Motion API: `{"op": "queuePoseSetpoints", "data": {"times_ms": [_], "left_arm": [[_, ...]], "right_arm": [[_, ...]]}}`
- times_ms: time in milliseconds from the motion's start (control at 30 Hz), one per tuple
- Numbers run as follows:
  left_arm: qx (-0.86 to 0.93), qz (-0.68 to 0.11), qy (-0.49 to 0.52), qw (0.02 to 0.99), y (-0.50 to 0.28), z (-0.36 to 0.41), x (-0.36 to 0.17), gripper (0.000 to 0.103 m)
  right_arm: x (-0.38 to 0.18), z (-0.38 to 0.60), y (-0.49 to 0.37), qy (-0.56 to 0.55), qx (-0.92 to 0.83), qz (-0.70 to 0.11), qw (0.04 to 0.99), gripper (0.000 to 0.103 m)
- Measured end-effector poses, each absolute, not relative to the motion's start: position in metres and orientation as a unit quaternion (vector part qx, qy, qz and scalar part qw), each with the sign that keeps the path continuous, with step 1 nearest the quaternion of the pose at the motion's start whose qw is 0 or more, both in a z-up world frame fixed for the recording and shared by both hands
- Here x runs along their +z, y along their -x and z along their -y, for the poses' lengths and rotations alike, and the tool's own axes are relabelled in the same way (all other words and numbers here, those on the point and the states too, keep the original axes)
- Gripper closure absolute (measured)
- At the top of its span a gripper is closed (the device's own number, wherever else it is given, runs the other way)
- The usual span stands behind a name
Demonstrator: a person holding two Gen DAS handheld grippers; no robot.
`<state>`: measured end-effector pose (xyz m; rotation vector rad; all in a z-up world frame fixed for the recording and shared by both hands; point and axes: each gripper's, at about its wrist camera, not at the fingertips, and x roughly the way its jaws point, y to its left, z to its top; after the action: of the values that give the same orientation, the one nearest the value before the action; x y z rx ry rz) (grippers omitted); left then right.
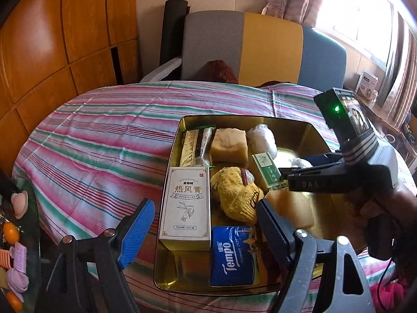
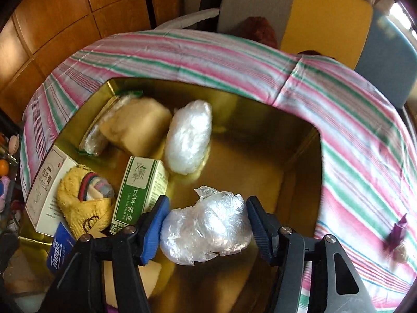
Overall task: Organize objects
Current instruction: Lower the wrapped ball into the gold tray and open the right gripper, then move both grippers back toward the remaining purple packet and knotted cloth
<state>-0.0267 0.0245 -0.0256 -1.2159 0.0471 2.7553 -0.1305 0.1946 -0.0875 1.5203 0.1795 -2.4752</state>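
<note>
A gold tin tray (image 1: 307, 130) lies on the striped cloth and holds a white box (image 1: 186, 203), a blue Tempo tissue pack (image 1: 232, 255), a yellow sock (image 1: 235, 198), a green box (image 1: 267, 169), a beige block (image 1: 229, 146) and a clear plastic bundle (image 1: 262, 137). My left gripper (image 1: 204, 206) hovers open over the tray's near end with nothing between its pads. My right gripper (image 2: 206, 221) points down into the tray (image 2: 299, 161) and is shut on a second crumpled plastic bundle (image 2: 206, 224), beside the green box (image 2: 140, 190) and in front of the other bundle (image 2: 189, 137).
The striped cloth (image 1: 104, 135) covers a round table. A grey, yellow and blue chair (image 1: 260, 44) stands behind it. Small toys and hair clips (image 1: 15, 234) lie at the far left edge. A small purple object (image 2: 398, 230) lies on the cloth right of the tray.
</note>
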Motion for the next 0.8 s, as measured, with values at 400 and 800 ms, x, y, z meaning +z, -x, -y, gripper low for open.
{"op": "queuePoseSetpoints", "data": {"times_ms": [400, 800], "left_arm": [[0.914, -0.020, 0.399, 0.067, 0.022, -0.029, -0.023, 0.022], [0.915, -0.035, 0.393, 0.084, 0.015, -0.044, -0.015, 0.022]], "right_arm": [[-0.070, -0.202, 0.114, -0.477, -0.871, -0.030, 0.114, 0.033], [-0.031, -0.250, 0.076, -0.428, -0.900, 0.016, 0.083, 0.025]]}}
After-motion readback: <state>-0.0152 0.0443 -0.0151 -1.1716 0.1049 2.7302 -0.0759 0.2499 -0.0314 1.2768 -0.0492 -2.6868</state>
